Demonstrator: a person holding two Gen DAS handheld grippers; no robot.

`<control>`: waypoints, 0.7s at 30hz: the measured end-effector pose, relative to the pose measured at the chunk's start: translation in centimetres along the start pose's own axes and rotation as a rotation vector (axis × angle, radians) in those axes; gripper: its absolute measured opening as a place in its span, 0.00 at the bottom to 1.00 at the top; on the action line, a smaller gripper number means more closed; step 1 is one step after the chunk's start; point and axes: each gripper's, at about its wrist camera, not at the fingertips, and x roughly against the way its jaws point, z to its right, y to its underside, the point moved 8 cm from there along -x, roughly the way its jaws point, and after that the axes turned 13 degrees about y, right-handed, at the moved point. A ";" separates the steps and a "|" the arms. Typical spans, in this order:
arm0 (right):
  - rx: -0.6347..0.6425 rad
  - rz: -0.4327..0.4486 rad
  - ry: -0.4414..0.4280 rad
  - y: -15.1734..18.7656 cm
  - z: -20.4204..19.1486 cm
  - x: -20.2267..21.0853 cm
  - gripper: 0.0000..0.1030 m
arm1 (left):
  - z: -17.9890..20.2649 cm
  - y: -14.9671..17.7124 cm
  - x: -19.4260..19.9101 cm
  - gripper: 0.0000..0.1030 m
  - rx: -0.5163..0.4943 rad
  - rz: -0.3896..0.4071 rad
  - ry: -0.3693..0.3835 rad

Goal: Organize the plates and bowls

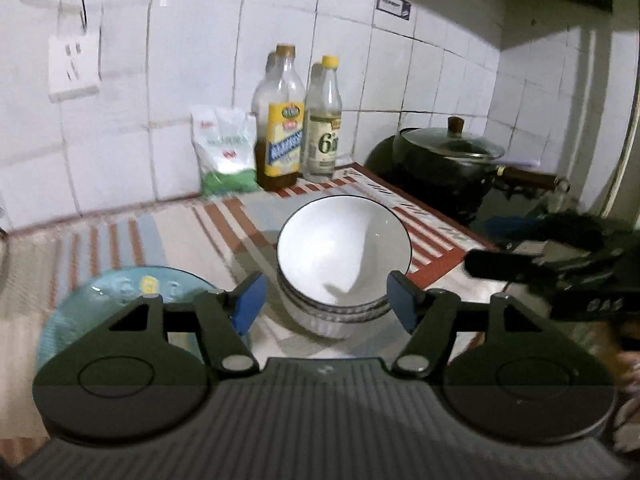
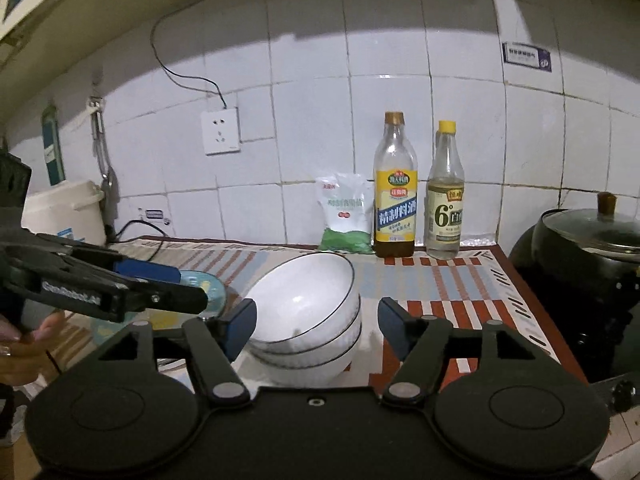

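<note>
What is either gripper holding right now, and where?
Nothing. The left gripper and right gripper both stand open, pads clear of the stacked bowls.

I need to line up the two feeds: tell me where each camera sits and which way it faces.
Left wrist: on the left claw, open, facing the stack of white bowls; the right claw enters at right.
Right wrist: on the right claw, open, facing the same bowls; the left claw and a hand show at left.
Shared: bowls, both bottles, black pot.
</note>
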 end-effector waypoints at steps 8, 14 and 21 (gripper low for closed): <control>0.041 0.050 0.008 1.0 -1.4 5.1 0.72 | 3.4 1.7 3.0 0.66 -0.068 -0.001 -0.071; 0.092 0.047 0.053 2.6 -2.0 6.8 0.73 | 5.4 3.2 3.7 0.72 -0.085 -0.002 -0.062; 0.131 0.067 0.073 4.9 -1.9 6.5 0.79 | 6.6 5.2 2.2 0.75 -0.086 0.015 -0.050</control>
